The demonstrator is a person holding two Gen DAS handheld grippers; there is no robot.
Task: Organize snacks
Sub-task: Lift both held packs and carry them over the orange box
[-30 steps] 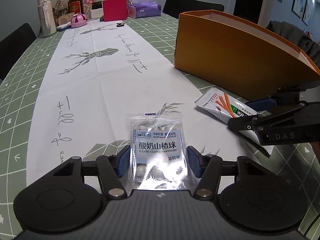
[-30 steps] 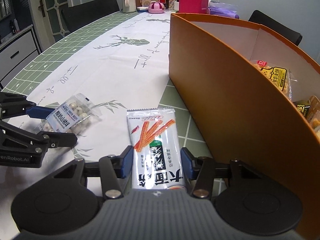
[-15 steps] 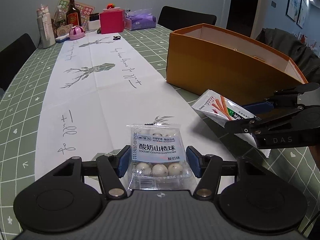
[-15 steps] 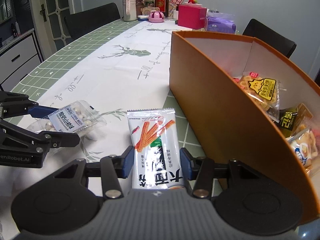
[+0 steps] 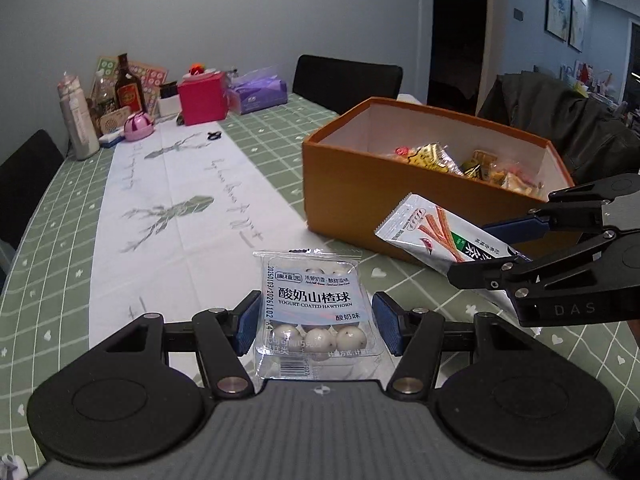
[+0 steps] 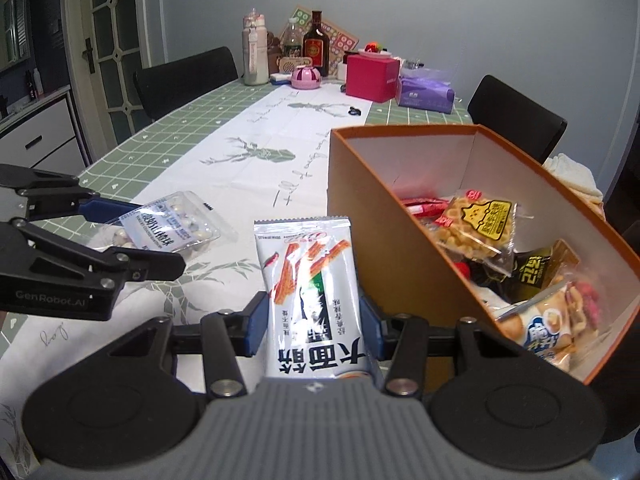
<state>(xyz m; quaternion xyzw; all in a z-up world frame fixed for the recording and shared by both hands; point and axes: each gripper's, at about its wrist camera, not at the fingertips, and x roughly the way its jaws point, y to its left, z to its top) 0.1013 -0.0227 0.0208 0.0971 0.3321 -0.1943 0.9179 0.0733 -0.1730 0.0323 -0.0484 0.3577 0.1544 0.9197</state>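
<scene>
My left gripper [image 5: 318, 320] is shut on a clear pack of yogurt-coated hawthorn balls [image 5: 314, 312], held above the table. The same pack [image 6: 172, 226] shows at the left of the right wrist view, in the left gripper [image 6: 132, 240]. My right gripper [image 6: 314, 326] is shut on a white packet of snack sticks [image 6: 310, 280], lifted beside the near wall of the orange box [image 6: 372, 216]. That packet [image 5: 436, 236] and the right gripper [image 5: 496, 252] appear at the right of the left wrist view, in front of the orange box [image 5: 360, 196], which holds several snack bags.
A white runner [image 5: 168, 216] lies along the green checked tablecloth [image 5: 48, 248]. At the far end stand bottles [image 5: 128, 84], a red box [image 5: 202, 98] and a purple tissue pack [image 5: 260, 90]. Black chairs [image 6: 188, 76] ring the table. A coat [image 5: 560, 120] hangs behind the orange box.
Both grippers have risen off the table with their packs held. The orange box's inside and its snack bags have come into view in both wrist views.
</scene>
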